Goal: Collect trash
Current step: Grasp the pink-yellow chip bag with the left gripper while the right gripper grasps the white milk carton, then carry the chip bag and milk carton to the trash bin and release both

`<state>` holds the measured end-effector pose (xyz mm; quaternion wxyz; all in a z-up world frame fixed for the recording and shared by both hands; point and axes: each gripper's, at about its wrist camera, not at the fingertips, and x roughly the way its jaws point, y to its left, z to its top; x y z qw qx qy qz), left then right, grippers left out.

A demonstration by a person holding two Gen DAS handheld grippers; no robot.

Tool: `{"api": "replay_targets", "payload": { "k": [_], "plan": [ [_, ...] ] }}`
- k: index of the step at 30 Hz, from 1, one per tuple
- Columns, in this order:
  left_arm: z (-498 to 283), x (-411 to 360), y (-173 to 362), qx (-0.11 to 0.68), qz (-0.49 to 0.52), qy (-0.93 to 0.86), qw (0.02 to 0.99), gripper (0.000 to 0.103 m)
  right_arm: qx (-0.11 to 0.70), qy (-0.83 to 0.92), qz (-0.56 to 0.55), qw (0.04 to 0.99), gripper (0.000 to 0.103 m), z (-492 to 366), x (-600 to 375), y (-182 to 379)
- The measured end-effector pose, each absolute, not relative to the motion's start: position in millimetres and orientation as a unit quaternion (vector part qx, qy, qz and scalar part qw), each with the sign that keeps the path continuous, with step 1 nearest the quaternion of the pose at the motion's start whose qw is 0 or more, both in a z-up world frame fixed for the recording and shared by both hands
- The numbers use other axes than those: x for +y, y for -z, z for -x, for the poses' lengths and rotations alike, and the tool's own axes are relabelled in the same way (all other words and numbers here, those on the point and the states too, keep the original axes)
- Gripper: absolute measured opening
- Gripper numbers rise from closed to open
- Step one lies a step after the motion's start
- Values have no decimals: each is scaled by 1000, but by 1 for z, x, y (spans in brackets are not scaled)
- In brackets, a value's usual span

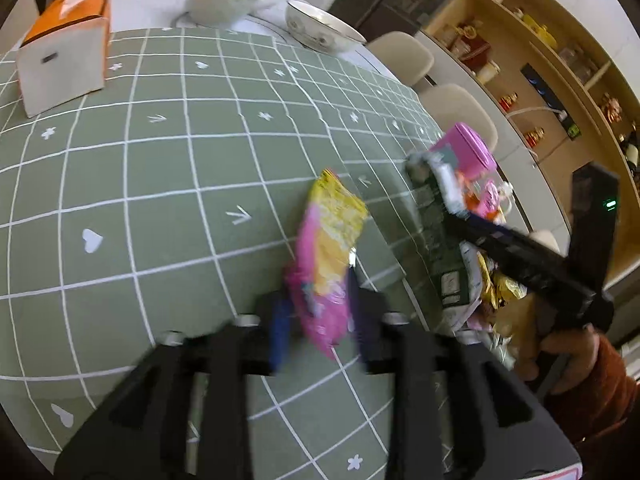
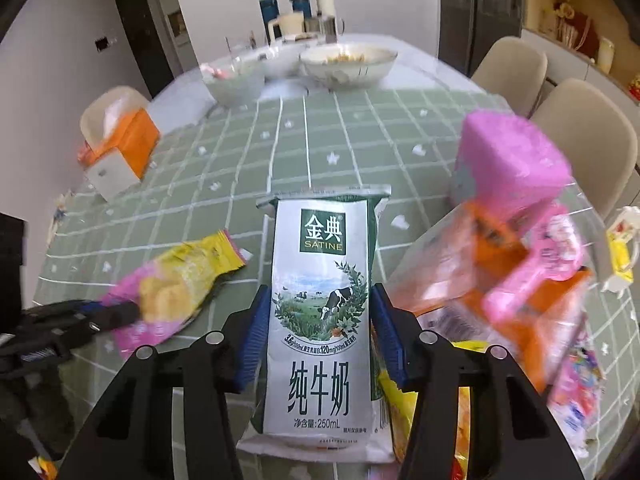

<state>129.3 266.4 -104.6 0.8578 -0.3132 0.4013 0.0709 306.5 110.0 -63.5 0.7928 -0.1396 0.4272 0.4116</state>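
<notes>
A pink and yellow snack wrapper (image 1: 326, 256) is seen between the blue pads of the left gripper (image 1: 320, 330), whose jaws stand partly apart; whether the pads press on it cannot be told. A flattened milk carton (image 2: 322, 320) is framed closely by the right gripper (image 2: 322, 334) over the green checked tablecloth (image 1: 160, 184). Firm contact there cannot be judged. A clear bag of trash (image 2: 520, 280) lies just beside the carton.

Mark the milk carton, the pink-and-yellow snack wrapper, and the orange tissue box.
White-and-green milk carton (image 2: 320, 304): right wrist view, front panel, cow picture.
Pink-and-yellow plastic snack wrapper (image 1: 326, 256): left wrist view, middle of pack.
Orange-and-white tissue box (image 1: 60, 68): left wrist view, white side face.
</notes>
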Motion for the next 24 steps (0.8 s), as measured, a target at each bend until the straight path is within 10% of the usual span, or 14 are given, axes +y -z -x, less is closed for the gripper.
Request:
{"api": "replay_targets", "payload": {
  "k": [11, 14, 24],
  "plan": [
    [-149, 282, 110, 427, 304, -79, 848, 47, 383, -377, 95, 838, 47, -297, 32, 14],
    [-159, 286, 115, 437, 309, -87, 840, 12, 382, -358, 92, 847, 47, -296, 12, 14],
    [-172, 226, 35, 380, 250, -38, 890, 8, 340, -311, 54, 886, 47, -279, -63, -19]
  ]
}}
